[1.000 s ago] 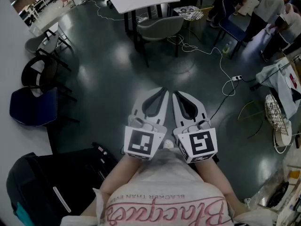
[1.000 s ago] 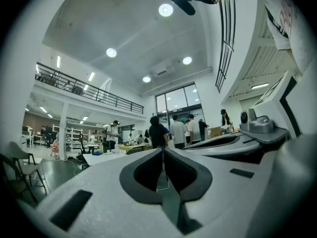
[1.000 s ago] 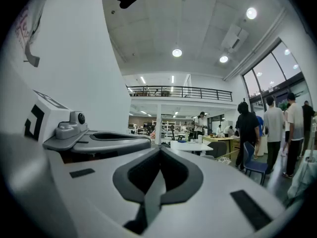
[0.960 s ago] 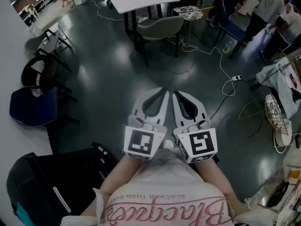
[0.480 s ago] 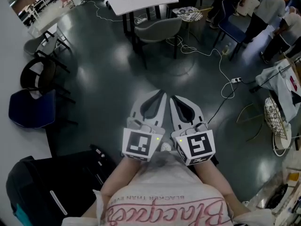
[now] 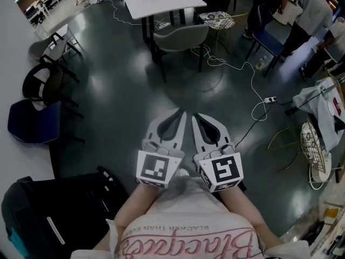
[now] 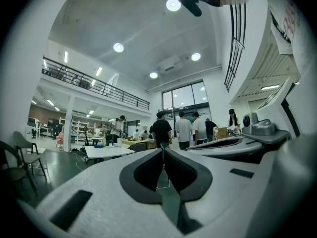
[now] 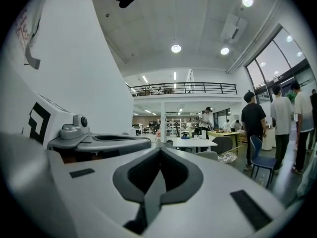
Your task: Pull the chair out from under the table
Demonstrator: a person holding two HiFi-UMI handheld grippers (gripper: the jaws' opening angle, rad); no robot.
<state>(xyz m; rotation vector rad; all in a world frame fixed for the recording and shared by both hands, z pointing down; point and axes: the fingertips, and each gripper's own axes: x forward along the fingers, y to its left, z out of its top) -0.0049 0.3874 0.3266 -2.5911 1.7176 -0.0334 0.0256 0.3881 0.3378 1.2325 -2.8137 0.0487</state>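
Two white plastic grippers, the left gripper (image 6: pixel 181 113) and the right gripper (image 6: pixel 196 116), are held side by side well short of the table (image 6: pixel 175 3). Each has its rounded, dark-lined jaws clenched on nothing. The chair (image 6: pixel 180 35), a smooth grey curved shell on thin dark legs, stands pushed in at that flat white table's near edge. A rounded wire basket (image 6: pixel 311 135) lies far to the table's right, its contents unclear.

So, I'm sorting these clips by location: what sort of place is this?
Probably a big open-plan lab or workshop hall: a high ceiling with a railed mezzanine, a white table and gray chair on a dark floor, and people gathered by tall windows.
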